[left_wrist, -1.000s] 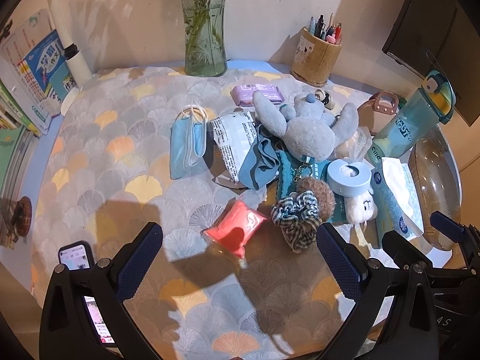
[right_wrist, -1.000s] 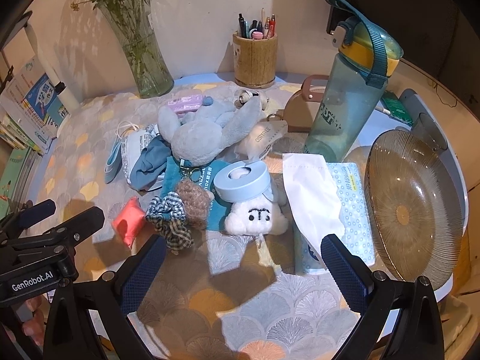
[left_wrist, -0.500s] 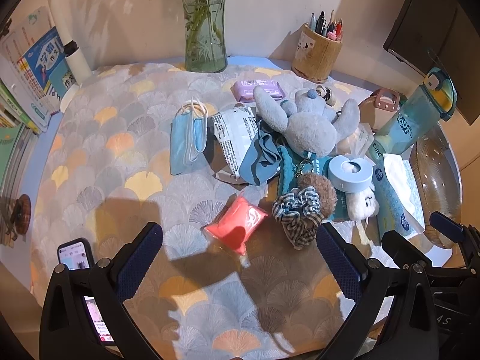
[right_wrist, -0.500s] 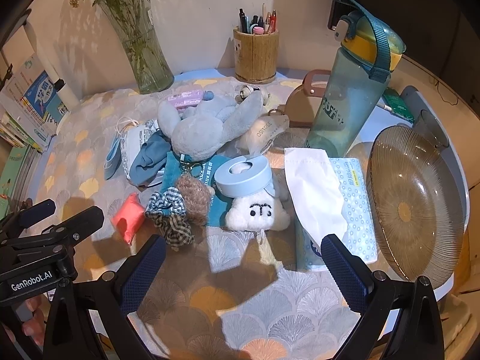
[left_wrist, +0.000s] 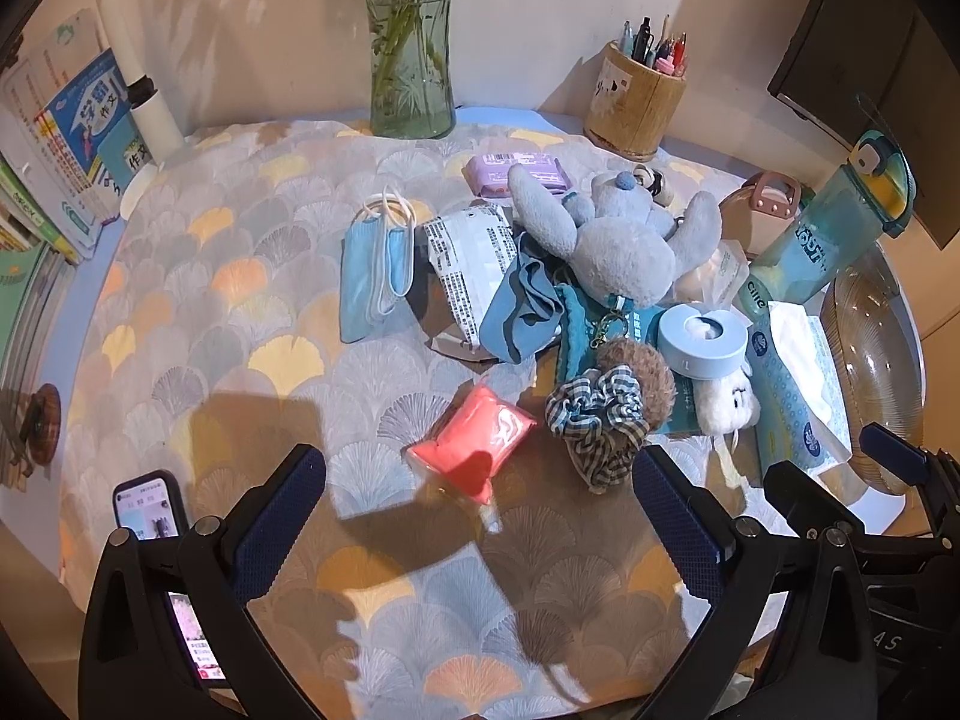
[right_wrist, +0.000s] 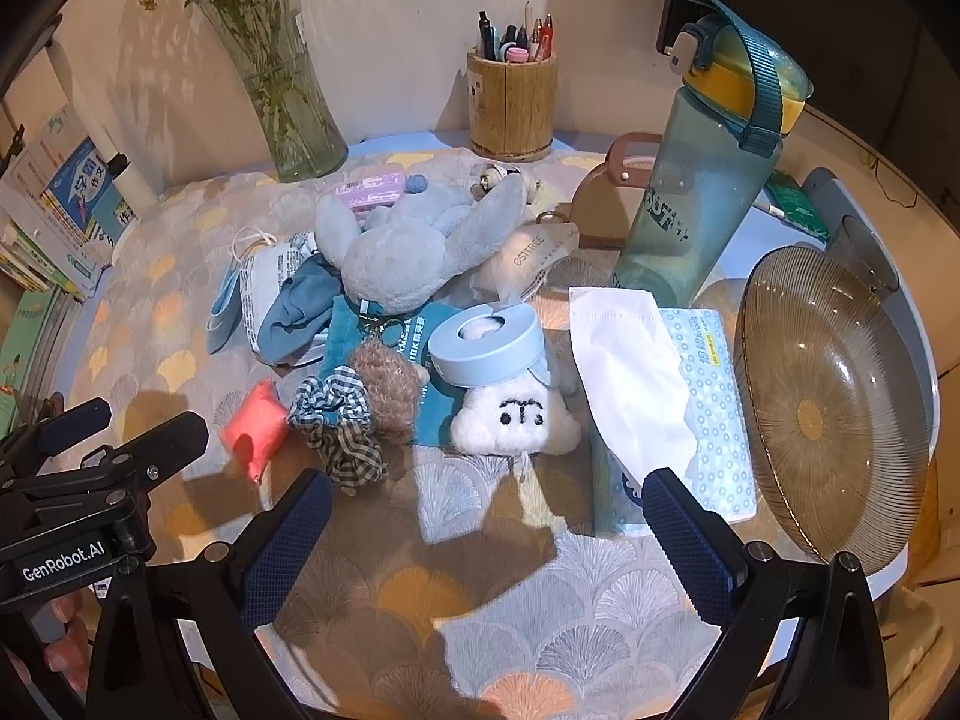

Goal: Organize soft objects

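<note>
Over the last second both views crept slightly closer to the heap — left gripper point(left_wrist: 477, 510) and right gripper point(right_wrist: 486, 525) still spread, empty, nothing sorted yet.

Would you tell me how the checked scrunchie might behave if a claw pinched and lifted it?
The checked scrunchie looks like gathered fabric, so it would probably squash and droop. It seems light. It touches the brown fuzzy ball, which might shift too.

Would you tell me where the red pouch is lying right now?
The red pouch lies on the patterned cloth, left of the checked scrunchie, ahead of the open left gripper.
</note>
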Demonstrator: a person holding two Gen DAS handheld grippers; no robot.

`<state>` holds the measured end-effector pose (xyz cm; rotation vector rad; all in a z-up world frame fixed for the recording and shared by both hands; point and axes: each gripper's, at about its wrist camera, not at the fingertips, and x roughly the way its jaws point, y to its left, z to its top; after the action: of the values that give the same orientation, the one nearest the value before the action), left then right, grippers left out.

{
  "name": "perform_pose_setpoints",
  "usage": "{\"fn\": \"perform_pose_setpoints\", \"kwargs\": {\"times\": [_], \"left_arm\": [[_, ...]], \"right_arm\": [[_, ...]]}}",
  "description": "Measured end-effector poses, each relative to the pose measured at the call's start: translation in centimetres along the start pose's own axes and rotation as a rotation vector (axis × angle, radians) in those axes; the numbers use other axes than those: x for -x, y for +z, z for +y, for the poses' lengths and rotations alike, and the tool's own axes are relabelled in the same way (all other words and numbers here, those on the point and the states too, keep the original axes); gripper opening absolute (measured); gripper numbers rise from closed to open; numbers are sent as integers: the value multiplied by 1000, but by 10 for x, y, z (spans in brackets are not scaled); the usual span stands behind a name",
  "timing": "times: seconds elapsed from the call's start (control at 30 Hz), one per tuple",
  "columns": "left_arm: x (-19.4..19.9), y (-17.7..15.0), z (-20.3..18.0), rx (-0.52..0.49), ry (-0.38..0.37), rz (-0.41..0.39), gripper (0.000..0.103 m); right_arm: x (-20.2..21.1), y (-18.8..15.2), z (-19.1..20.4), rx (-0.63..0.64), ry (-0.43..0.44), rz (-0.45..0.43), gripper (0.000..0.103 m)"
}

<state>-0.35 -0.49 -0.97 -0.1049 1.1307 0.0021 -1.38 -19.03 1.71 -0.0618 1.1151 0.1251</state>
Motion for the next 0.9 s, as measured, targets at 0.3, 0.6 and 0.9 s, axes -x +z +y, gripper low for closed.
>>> {"fn": "perform_pose_setpoints", "kwargs": {"times": [0.3, 0.6, 0.9], "left_arm": [[-2, -5, 1, 1, 1, 15, 102], [-12, 1, 12, 37, -34, 34, 102], [-42, 22, 39, 110, -59, 17, 101]], "right_arm": [[-7, -6, -3, -15, -1, 14, 103], [-11, -15, -3, -17, 39, -1, 103], [-25, -28, 24, 90, 235, -28, 103]]}}
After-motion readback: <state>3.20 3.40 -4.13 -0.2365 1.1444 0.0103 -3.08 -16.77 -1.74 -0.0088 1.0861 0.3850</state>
